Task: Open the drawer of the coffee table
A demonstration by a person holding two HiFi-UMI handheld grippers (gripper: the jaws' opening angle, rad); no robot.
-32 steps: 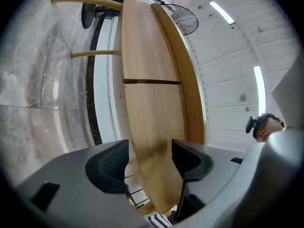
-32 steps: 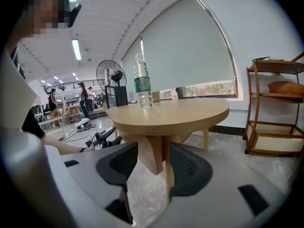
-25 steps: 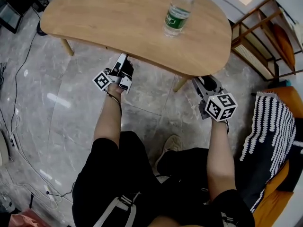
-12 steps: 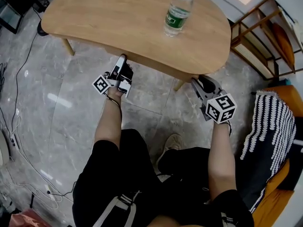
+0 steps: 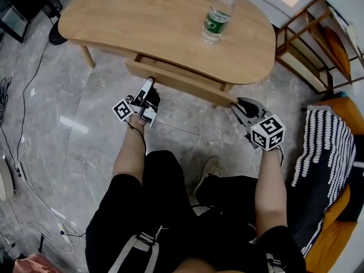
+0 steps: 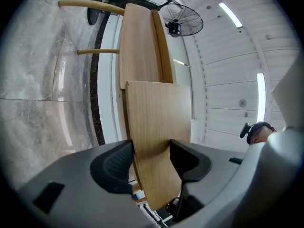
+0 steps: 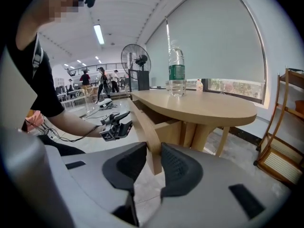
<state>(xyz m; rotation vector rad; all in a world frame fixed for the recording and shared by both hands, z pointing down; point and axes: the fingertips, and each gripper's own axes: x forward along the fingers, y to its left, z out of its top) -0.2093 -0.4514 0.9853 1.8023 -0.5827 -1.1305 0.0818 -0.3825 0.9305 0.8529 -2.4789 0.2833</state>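
The oval wooden coffee table (image 5: 142, 21) has its drawer (image 5: 176, 79) pulled partway out toward me. My left gripper (image 5: 149, 84) holds the left end of the drawer front (image 6: 156, 113), and in the left gripper view (image 6: 151, 151) the board fills the gap between both pads. My right gripper (image 5: 236, 102) is at the right end. Its jaws (image 7: 153, 158) are closing with the edge of the drawer front (image 7: 145, 122) between them, and both pads touch the wood. The inside of the drawer is mostly hidden under the table top.
A plastic water bottle (image 5: 218, 16) stands on the table top near its right side. A wooden shelf unit (image 5: 310, 44) and a striped cushion (image 5: 318, 152) lie to the right. Cables (image 5: 23, 147) run over the marble floor at the left. My legs are just below the grippers.
The drawer has slid out from under the table top. Both grippers have come back toward me with its front between their jaws.
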